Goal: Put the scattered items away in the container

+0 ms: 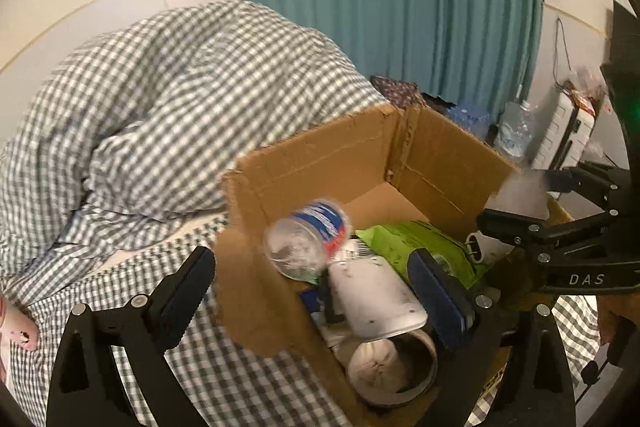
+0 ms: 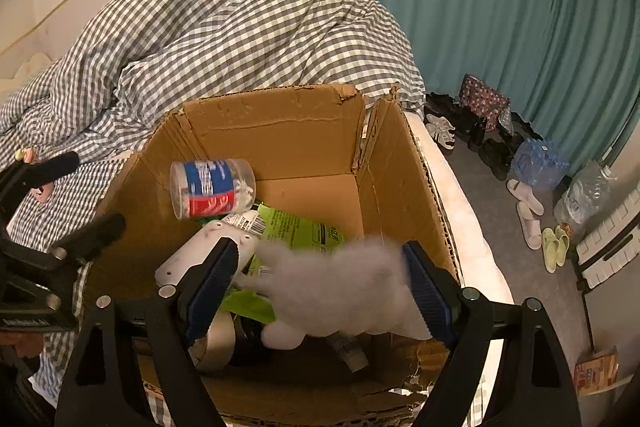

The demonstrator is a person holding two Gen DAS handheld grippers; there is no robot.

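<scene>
An open cardboard box (image 1: 320, 155) (image 2: 280, 131) stands on the bed. My left gripper (image 1: 312, 293) (image 2: 76, 199) hovers at the box's near left wall, jaws wide and empty. A clear plastic jar (image 1: 308, 239) (image 2: 212, 187) with a blue and red label is blurred in mid-air inside the box, touching neither gripper. My right gripper (image 2: 320, 279) (image 1: 528, 201) is over the box's right side, open. A blurred white plush toy (image 2: 340, 287) (image 1: 520, 193) sits loosely between its blue pads. In the box lie a green packet (image 2: 296, 227), a white device (image 1: 376, 295) and a tape roll (image 1: 392, 367).
A bunched grey checked duvet (image 1: 180, 99) (image 2: 240, 27) fills the bed behind and left of the box. A small pink item (image 1: 20, 327) lies on the sheet at the left. Teal curtain (image 2: 500, 7), shoes (image 2: 480, 143), slippers and water bottles (image 2: 540, 163) are on the floor at right.
</scene>
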